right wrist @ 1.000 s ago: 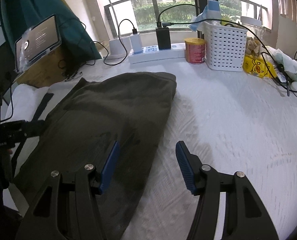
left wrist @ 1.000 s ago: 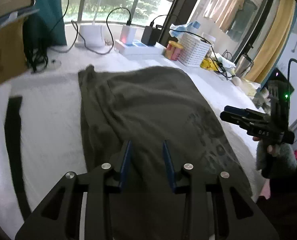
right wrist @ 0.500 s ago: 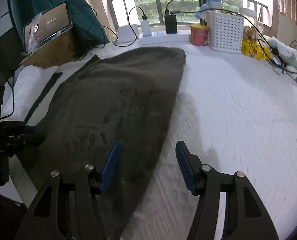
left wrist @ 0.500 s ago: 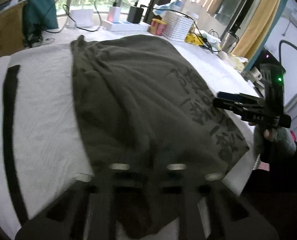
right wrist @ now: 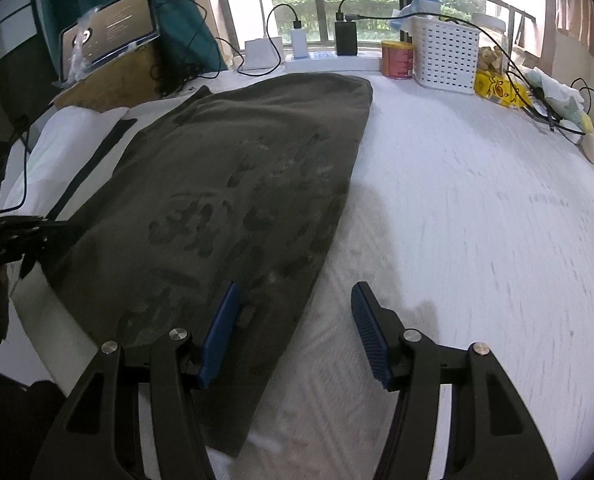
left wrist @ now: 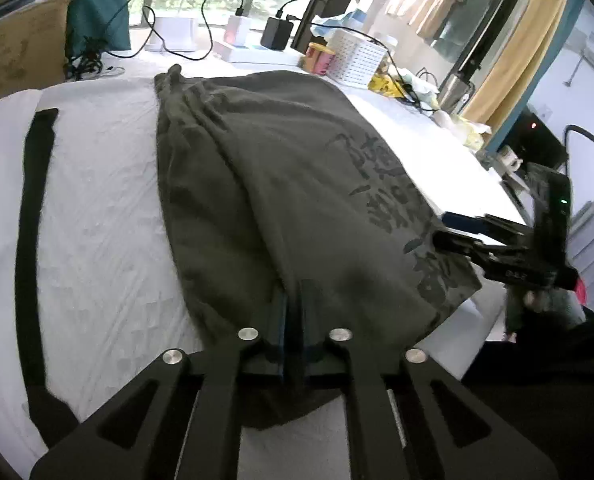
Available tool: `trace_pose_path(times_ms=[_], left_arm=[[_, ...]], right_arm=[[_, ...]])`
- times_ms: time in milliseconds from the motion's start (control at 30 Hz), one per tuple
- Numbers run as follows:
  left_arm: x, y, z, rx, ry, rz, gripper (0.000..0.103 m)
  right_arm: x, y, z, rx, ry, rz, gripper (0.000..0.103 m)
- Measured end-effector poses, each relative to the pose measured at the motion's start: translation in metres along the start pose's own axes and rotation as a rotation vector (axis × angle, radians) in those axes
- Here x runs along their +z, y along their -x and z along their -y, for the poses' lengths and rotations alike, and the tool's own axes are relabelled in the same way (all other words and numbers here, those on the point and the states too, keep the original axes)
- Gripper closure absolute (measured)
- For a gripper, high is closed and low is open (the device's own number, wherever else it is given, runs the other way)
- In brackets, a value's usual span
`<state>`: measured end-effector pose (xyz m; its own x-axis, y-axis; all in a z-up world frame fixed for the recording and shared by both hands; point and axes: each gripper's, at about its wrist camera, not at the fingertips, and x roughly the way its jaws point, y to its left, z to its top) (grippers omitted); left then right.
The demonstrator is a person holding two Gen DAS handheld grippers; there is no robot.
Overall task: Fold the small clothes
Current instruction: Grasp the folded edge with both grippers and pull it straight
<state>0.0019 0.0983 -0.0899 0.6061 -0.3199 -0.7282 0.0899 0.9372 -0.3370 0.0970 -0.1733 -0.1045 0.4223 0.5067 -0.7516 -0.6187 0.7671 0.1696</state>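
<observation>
Left jaws: the left gripper [left wrist: 293,320] has its jaws drawn nearly together on a fold of the dark shirt [left wrist: 281,184] at its near hem; they have just been easing apart a little, yet cloth is bunched between the blue pads and rises as a ridge from them.

Right jaws: the right gripper [right wrist: 293,332] stands with its jaws spread wide and holds nothing; the inner blue pad lies over the shirt's near right corner, the outer one over bare white cover.

Right gripper from the other side: in the left wrist view it [left wrist: 493,236] sits at the shirt's right edge, a hand [left wrist: 537,300] below it.

Shirt: olive-grey with a dark print, spread flat and lengthwise on the bed [right wrist: 477,220], its far end reaching toward the window, its near hem at the bed's front edge.

Bed cover: white and textured, with a black strap [left wrist: 33,216] lying along it to the left of the shirt.

Far edge: a white basket [right wrist: 445,56], a red tin [right wrist: 397,60], chargers with cables, and a tablet [right wrist: 109,32] propped up on the left.
</observation>
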Motion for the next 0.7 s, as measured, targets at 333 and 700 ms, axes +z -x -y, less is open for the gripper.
trace_pose_path(times_ms=[333,700], left_arm=[[-0.020,0.004,0.013,-0.018,-0.052,-0.004,0.090],[-0.033,0.010,0.013,-0.029,-0.054,-0.030,0.096]], right_arm=[[-0.018,0.011,-0.021,0.034,0.061,0.004,0.083],[-0.023,0.018,-0.024,0.041,0.089,-0.035,0.097]])
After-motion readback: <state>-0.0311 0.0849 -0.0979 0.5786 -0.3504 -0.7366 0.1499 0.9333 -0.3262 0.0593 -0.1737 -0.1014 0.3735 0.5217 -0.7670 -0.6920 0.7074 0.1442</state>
